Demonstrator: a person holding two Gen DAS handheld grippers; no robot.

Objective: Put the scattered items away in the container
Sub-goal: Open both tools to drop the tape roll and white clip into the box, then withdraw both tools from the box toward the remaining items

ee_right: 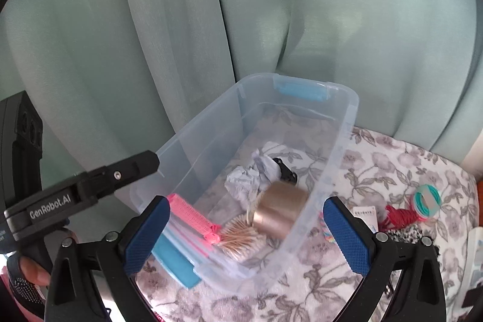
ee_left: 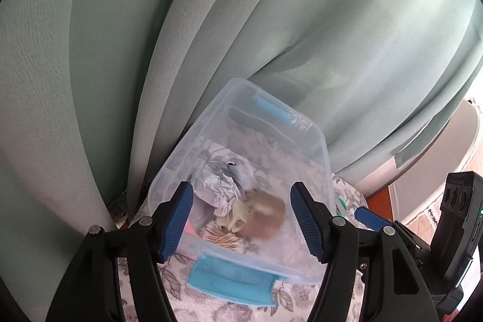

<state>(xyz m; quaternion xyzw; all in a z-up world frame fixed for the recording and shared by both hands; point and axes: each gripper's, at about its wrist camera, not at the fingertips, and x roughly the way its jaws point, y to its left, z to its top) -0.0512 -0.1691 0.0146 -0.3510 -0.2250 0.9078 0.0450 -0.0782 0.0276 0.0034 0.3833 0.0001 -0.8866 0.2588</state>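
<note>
The left gripper (ee_left: pixel 241 219) has its blue pads spread wide, one to each side of the near end of the clear container (ee_left: pixel 324 153), and nothing is pinched between them — the jaws hang released above the box. The right gripper (ee_right: pixel 246 233) stands equally wide, its left pad in front of the container's near-left corner and its right pad just outside the right wall; it grasps nothing.

Inside the container lie a crumpled white paper (ee_right: pixel 250 177), a copper-coloured roll (ee_right: pixel 279 208), a fan of wooden cotton swabs (ee_right: pixel 238 237) and a pink ribbed clip (ee_right: pixel 193 215) by the near-left wall. A small black item (ee_right: pixel 285 169) sits half hidden behind the paper, too covered to name. A pale object beside the roll in the left view is blurred by the plastic.

Outside on the floral cloth (ee_right: pixel 377 171), to the right, rest teal hair bands (ee_right: pixel 427 198), a red tangle (ee_right: pixel 398 215) and a small white packet (ee_right: pixel 365 215), partly cut off by the right finger. Green curtain (ee_right: pixel 151 35) fills the far side
</note>
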